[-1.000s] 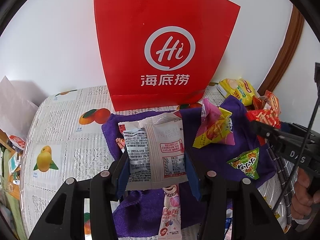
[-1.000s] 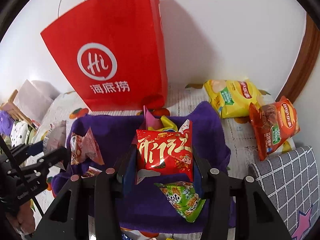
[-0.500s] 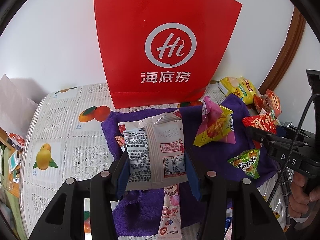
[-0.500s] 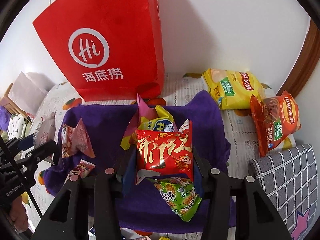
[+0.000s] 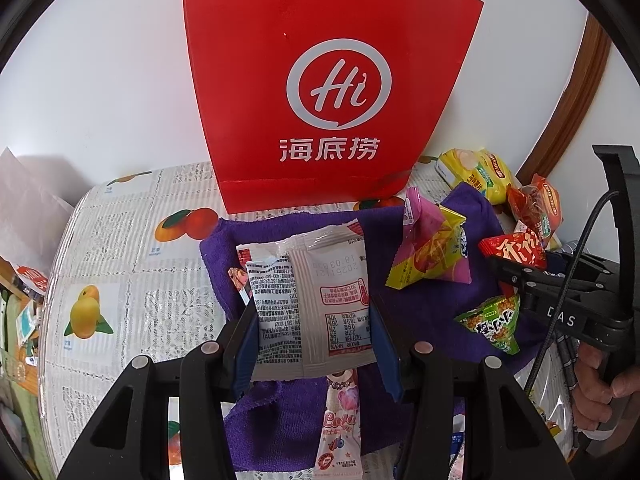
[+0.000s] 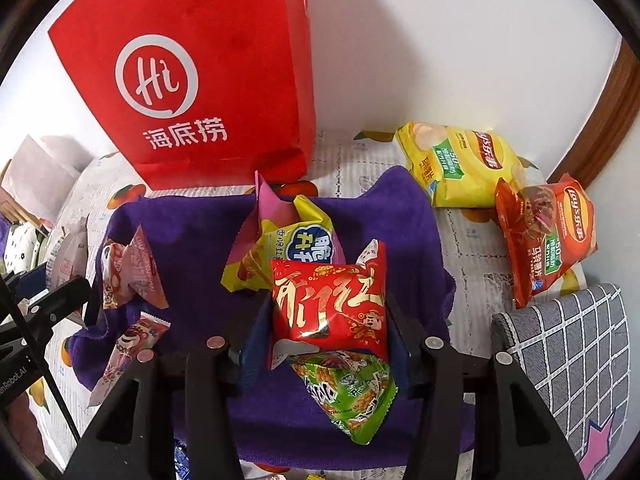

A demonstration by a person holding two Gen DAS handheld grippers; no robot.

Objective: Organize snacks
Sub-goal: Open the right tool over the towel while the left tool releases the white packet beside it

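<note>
My left gripper [image 5: 312, 316] is shut on a white snack packet [image 5: 312, 304], held above the purple towel [image 5: 420, 304]. My right gripper [image 6: 328, 320] is shut on a red snack packet [image 6: 328, 300], also seen in the left wrist view [image 5: 516, 248]. On the towel [image 6: 192, 240] lie a yellow-pink packet [image 6: 296, 240], a green packet [image 6: 352, 392], a pink packet [image 6: 132, 272] and a pink strip packet [image 6: 132, 348]. A red paper bag [image 5: 320, 80] stands upright behind the towel against the wall; it also shows in the right wrist view [image 6: 200, 80].
A yellow Lay's bag [image 6: 460, 164] and an orange Lay's bag [image 6: 544, 236] lie at the right on the fruit-print tablecloth [image 5: 120, 264]. A grey checked cushion [image 6: 568, 360] is at the front right. White paper [image 5: 24, 200] is at the left edge.
My right gripper has moved forward and lower over the towel with the red packet. My left gripper has drifted slightly closer to the red bag, still holding the white packet.
</note>
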